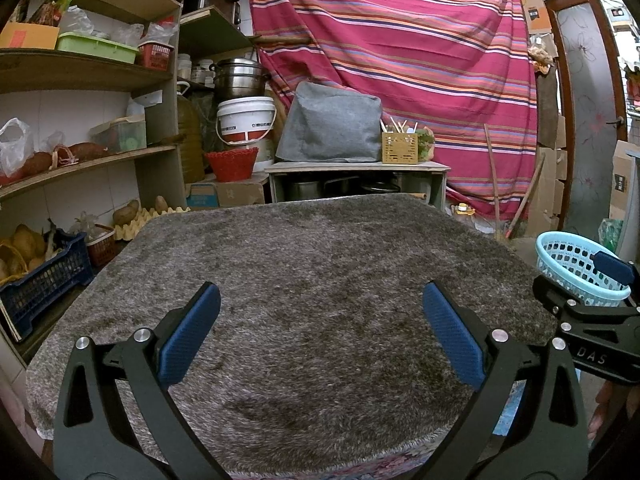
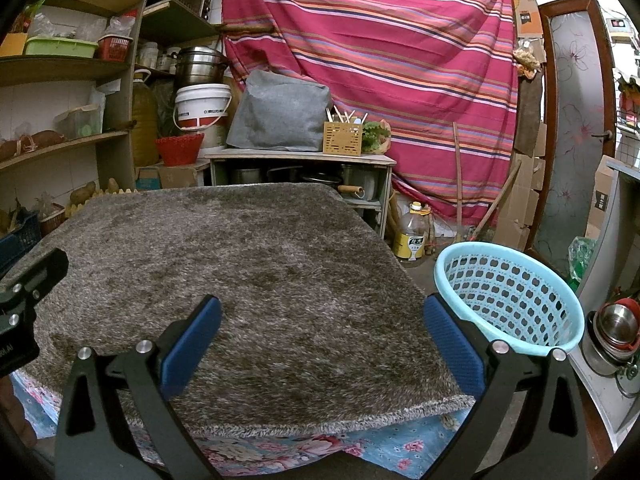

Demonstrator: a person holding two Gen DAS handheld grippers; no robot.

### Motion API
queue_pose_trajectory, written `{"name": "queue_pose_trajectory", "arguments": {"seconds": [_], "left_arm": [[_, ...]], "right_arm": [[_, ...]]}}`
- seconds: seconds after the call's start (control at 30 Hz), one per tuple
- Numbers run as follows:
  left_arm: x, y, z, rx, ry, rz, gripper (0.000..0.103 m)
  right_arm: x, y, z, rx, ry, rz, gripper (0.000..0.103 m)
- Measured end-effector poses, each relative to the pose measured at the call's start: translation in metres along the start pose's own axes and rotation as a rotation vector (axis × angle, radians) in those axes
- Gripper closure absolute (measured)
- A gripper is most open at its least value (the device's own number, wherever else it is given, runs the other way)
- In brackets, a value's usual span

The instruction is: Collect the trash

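Note:
My left gripper [image 1: 320,300] hangs open above the near part of a shaggy grey-brown rug [image 1: 304,280] that covers a table, with nothing between its blue pads. My right gripper [image 2: 322,312] is open too, over the rug's [image 2: 240,264] right front corner. A light blue perforated basket [image 2: 508,300] stands just off the table's right edge, close to my right finger; in the left wrist view the basket [image 1: 576,268] sits at far right behind the right gripper's black body [image 1: 592,320]. I see no trash on the rug.
Wooden shelves [image 1: 80,72] with boxes, bags and baskets fill the left side. A low cabinet [image 1: 356,168] with a grey cover stands behind the table before a striped red curtain [image 1: 400,40]. An oil bottle [image 2: 412,236] and steel pots [image 2: 612,332] are on the right.

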State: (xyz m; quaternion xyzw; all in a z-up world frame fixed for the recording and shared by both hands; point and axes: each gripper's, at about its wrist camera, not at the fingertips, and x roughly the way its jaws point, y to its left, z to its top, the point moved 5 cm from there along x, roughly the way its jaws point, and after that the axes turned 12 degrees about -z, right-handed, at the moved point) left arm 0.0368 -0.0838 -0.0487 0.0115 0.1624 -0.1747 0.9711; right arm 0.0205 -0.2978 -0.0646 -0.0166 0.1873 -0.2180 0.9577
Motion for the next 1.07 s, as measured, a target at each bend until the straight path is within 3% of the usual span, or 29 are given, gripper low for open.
{"name": "queue_pose_trajectory", "arguments": {"seconds": [1.07], "left_arm": [[-0.0038,0.0053,0.0063,-0.008,-0.006,0.013,0.005]], "right_arm": [[0.0030,-0.0009,-0.0030,-0.001,0.006,-0.003,0.004]]}}
